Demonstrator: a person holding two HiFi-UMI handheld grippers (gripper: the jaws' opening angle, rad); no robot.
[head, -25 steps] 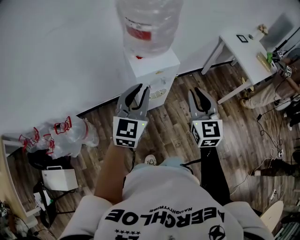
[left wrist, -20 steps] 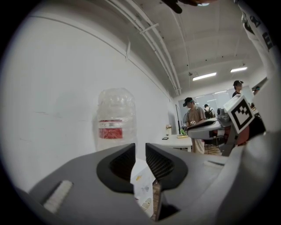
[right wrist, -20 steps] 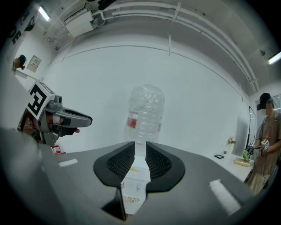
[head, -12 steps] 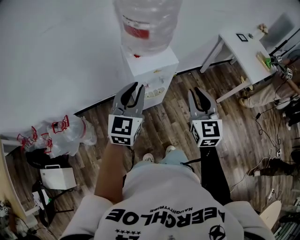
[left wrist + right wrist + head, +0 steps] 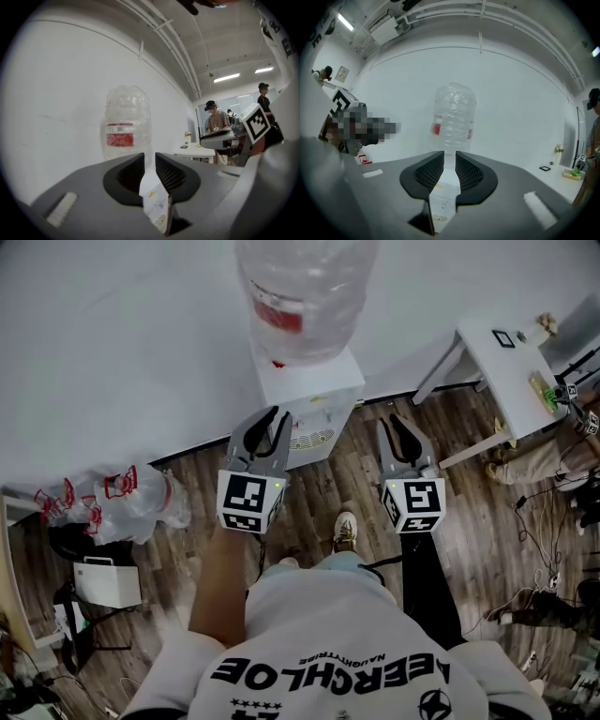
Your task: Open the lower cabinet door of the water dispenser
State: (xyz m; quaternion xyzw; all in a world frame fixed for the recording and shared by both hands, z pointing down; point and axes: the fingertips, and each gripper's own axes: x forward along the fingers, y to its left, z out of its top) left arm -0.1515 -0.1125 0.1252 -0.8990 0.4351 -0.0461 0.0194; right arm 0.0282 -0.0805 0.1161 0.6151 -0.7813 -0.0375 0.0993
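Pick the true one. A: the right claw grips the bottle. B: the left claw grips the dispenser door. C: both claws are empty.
C: the left claw and the right claw each show a bare gap, with the dispenser seen beyond it.

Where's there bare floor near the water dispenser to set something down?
Bare floor lies between the water dispenser and the white table, and between the dispenser and the bag of empty bottles. It is crowded at the right by cables and at lower left round the white box.
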